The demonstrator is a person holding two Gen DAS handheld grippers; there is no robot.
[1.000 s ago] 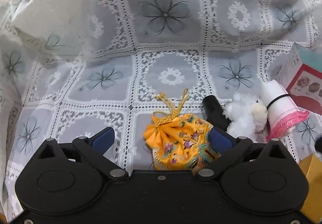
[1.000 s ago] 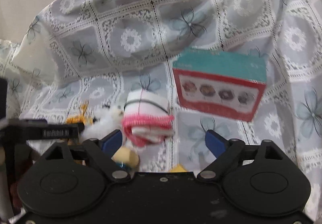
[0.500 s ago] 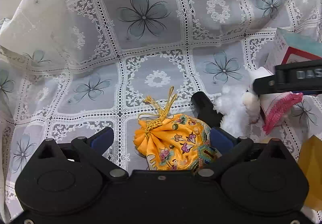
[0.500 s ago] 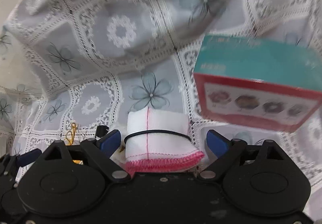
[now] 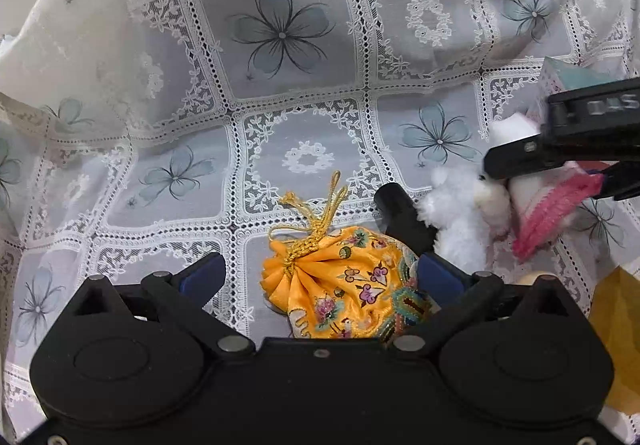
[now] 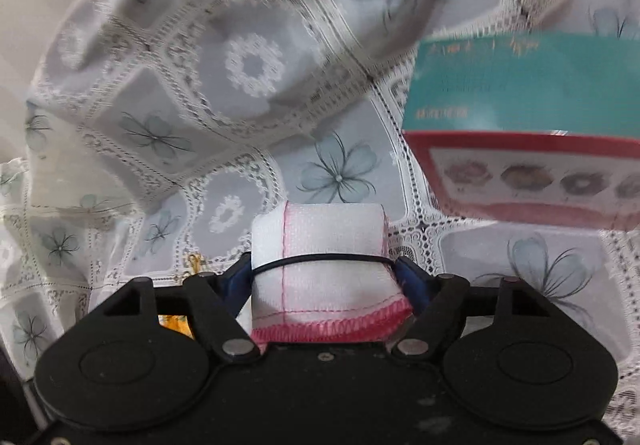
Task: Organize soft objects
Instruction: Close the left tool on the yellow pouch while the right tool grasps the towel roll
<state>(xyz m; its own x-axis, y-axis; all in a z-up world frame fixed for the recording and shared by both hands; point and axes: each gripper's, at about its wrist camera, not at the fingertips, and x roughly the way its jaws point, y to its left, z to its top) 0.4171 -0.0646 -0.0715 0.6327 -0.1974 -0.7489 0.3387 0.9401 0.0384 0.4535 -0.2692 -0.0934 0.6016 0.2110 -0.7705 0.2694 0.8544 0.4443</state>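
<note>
Lace-patterned cloth (image 5: 288, 161) with grey flower squares covers the whole surface. On it, the right gripper (image 6: 324, 281) has just been closing, and its blue pads now press both sides of the rolled white towel (image 6: 320, 245) (pink-hemmed, banded in black), with a teal-and-red box (image 6: 520, 133) at two o'clock. The left gripper (image 5: 320, 277) stands open around the orange drawstring pouch (image 5: 344, 281); a white plush toy (image 5: 460, 221) lies at two o'clock of it.

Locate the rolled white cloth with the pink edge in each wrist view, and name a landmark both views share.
Left wrist: rolled cloth at the right edge, beside the white plush toy, under the right gripper.
Right wrist: rolled cloth low centre, squeezed between the blue pads.
Shared landmark: the teal and red box.
</note>
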